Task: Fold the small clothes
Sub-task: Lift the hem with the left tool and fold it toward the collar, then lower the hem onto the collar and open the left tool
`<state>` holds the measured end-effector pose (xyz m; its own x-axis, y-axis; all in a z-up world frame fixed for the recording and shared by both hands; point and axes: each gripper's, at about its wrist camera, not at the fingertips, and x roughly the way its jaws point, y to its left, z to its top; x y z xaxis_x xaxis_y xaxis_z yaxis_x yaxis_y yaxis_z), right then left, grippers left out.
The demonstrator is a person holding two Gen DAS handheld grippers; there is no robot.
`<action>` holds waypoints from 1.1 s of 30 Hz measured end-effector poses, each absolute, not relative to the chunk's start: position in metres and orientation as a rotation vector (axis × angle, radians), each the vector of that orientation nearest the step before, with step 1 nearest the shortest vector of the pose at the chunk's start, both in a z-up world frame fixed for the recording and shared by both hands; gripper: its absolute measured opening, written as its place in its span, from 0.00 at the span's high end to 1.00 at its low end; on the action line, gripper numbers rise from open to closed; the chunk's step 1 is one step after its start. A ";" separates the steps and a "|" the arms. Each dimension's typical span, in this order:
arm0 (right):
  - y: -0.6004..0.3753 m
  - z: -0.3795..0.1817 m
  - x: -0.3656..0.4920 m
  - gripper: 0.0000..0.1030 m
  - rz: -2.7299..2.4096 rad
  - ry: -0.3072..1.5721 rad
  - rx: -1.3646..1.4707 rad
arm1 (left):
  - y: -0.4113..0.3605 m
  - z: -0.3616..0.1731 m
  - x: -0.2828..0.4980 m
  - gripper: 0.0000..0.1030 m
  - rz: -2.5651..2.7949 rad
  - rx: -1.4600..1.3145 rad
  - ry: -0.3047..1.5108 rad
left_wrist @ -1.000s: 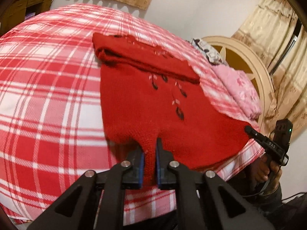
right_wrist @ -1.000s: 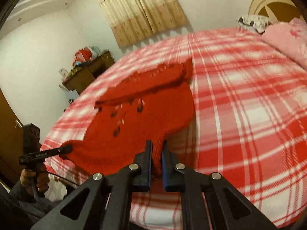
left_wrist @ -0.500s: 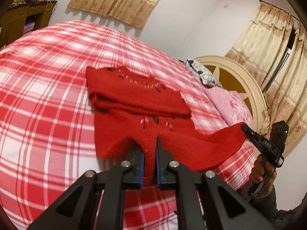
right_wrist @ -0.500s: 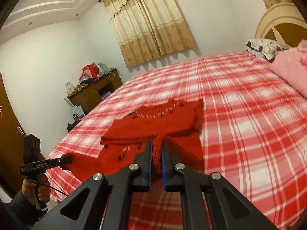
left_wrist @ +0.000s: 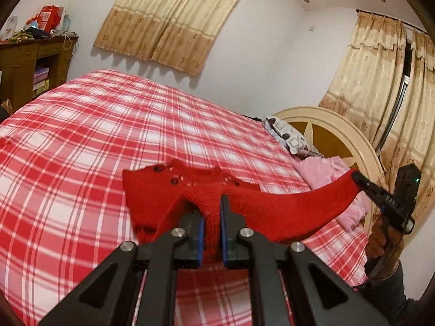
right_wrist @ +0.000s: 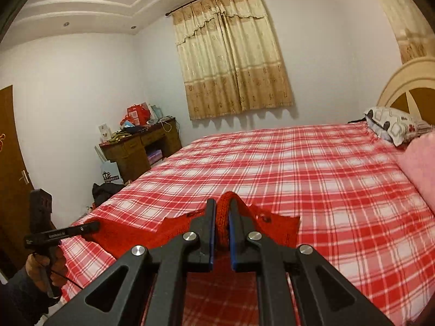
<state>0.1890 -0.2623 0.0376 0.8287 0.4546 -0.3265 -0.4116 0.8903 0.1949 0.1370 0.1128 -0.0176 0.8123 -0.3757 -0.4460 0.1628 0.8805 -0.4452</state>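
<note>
1. Left gripper: jaws clamped tight on a bunched edge of the red sweater, knit squeezed between the blue pads.
2. Right gripper: also closed hard on a fold of the same sweater, red knit poking up between the fingers.
3. In the left wrist view the right gripper shows at far right, its tip pinching the other corner of the sweater; the hand grips its handle below.
4. In the right wrist view the left gripper shows at far left, tip on the sweater's corner, hand on the handle.
5. Sweater: near edge lifted off the bed and stretched in a sagging line between the two grippers; far part lies on the red-and-white checked cover, folded part with dark buttons or motifs on top.
6. Sweater sits near the bed's front edge, closer to the headboard side in the left view.
7. Pink blanket and patterned pillow lie by the headboard, apart from the sweater.
8. Wooden desk with clutter stands against the wall past the bed; curtain behind.
</note>
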 end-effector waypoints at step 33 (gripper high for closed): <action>-0.246 -0.091 0.406 0.93 0.312 0.714 0.171 | 0.134 -0.115 0.318 0.91 -0.242 -0.499 0.797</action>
<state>0.4064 -0.2461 -0.0915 0.7124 0.3383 -0.6149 -0.2224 0.9398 0.2593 0.3180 0.1341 -0.1153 0.6794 -0.3891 -0.6221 0.0218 0.8582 -0.5129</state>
